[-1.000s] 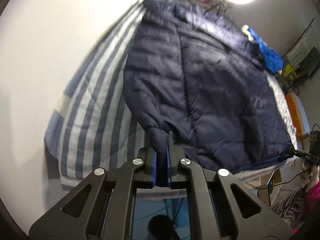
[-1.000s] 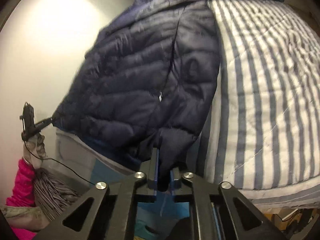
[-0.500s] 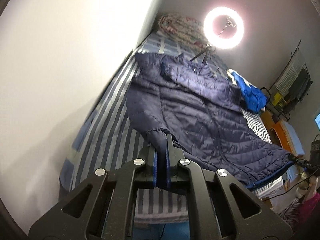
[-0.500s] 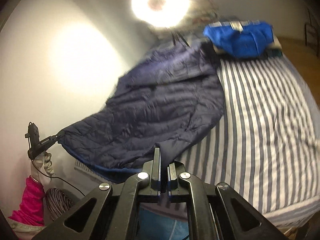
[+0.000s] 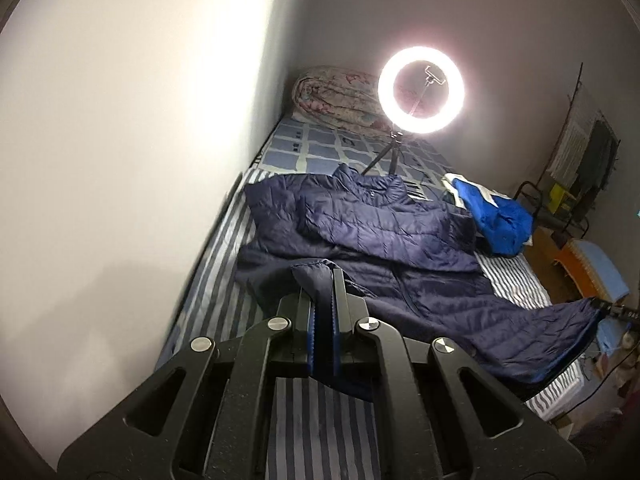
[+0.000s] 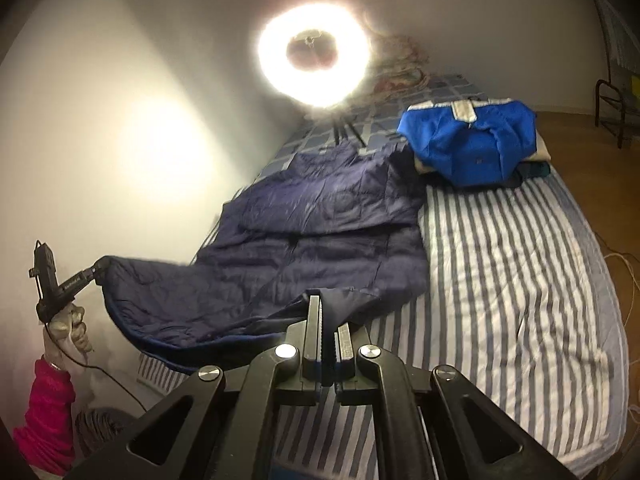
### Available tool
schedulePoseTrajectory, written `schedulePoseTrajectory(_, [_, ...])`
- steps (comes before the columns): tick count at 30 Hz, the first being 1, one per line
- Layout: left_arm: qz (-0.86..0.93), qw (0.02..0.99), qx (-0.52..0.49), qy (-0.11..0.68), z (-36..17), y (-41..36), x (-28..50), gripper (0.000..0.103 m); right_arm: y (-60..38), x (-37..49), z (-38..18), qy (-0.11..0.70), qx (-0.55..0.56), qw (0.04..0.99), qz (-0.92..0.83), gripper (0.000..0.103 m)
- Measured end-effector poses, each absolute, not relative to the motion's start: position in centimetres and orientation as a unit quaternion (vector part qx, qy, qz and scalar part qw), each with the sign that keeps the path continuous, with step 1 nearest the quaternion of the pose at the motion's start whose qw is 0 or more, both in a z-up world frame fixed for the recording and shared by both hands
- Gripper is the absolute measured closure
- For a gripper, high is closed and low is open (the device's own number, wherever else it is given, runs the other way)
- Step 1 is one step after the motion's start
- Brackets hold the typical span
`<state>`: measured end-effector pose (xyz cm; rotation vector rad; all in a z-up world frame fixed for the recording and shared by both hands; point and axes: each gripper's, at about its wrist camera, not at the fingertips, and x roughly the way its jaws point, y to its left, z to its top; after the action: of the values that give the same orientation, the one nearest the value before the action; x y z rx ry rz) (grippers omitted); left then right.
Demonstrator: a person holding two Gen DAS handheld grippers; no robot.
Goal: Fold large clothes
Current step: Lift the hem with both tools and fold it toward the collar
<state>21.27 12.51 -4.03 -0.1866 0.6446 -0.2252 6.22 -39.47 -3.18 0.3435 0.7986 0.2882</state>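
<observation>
Left gripper (image 5: 323,292): I have its jaws clamped tight on one corner of the jacket's hem; the fabric is pinched between the blue pads and raised off the bed; seen from my right wrist it sits far left, held by a gloved hand (image 6: 70,326) above a pink sleeve (image 6: 46,412).
Right gripper (image 6: 329,316): jaws closed down on the opposite hem corner; cloth folds over the pads; in the left wrist view only its tip shows at the far right edge.
Navy puffer jacket (image 5: 384,248): the task garment; large, quilted, dark blue with a brighter blue lining at the hem; lower edge lifted and stretched between my two grippers; upper body, sleeves and collar lie flat on the bed, collar toward the far end.
Bed (image 6: 520,280): blue-and-white striped cover under the jacket; bare stripes to the right of the jacket in the right wrist view; checked blue sheet farther back.
Bright blue garment (image 6: 472,144): folded bundle on the bed, beyond the jacket's shoulder, apart from it in the right wrist view.
Ring light (image 5: 421,90): lit; on a small tripod standing on the bed past the collar.
Rolled quilt (image 5: 336,98): floral; at the head of the bed against the wall.
</observation>
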Motion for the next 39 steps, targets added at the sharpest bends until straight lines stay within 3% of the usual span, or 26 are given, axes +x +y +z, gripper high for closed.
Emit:
schedulePoseTrajectory(14, [-0.056, 0.937, -0.082, 0.335, -5.9, 10.4, 39.5, 0.100, -39.4, 26.4, -2.9, 0.379, 0.114, 0.912, 0.105, 0.102])
schedulePoseTrajectory(21, [-0.035, 0.915, -0.053, 0.398, -13.3, 8.0, 49.5, 0.100, -39.3, 36.5, -9.7, 0.432, 0.094, 0.894, 0.068, 0.102])
schedulePoseTrajectory(28, [-0.032, 0.883, -0.067, 0.464, -20.7, 7.5, 54.1, 0.100, -38.9, 41.7, -17.8, 0.494, 0.089, 0.864, 0.051, 0.102])
schedulePoseTrajectory(30, [-0.035, 0.879, -0.072, 0.471, -21.2, 7.8, 54.5, 0.095, -39.2, 42.0, -18.8, 0.499, 0.095, 0.859, 0.061, 0.101])
schedulePoseTrajectory(33, [-0.052, 0.878, -0.075, 0.470, -20.1, 8.5, 54.6, 0.071, -40.1, 41.8, -18.7, 0.493, 0.108, 0.859, 0.084, 0.088])
schedulePoseTrajectory(35, [-0.061, 0.887, -0.071, 0.452, -18.1, 9.0, 53.9, 0.043, -41.1, 41.0, -17.9, 0.482, 0.119, 0.862, 0.101, 0.068])
schedulePoseTrajectory(36, [-0.064, 0.895, -0.068, 0.436, -17.0, 9.3, 53.3, 0.040, -41.7, 40.3, -17.3, 0.472, 0.123, 0.867, 0.105, 0.061])
schedulePoseTrajectory(37, [-0.070, 0.899, -0.066, 0.426, -16.2, 9.7, 52.8, 0.038, -42.4, 39.5, -16.7, 0.457, 0.125, 0.873, 0.111, 0.046])
schedulePoseTrajectory(39, [-0.078, 0.901, -0.062, 0.422, -15.3, 10.6, 52.0, 0.038, -43.6, 38.0, -16.0, 0.438, 0.130, 0.882, 0.114, 0.039])
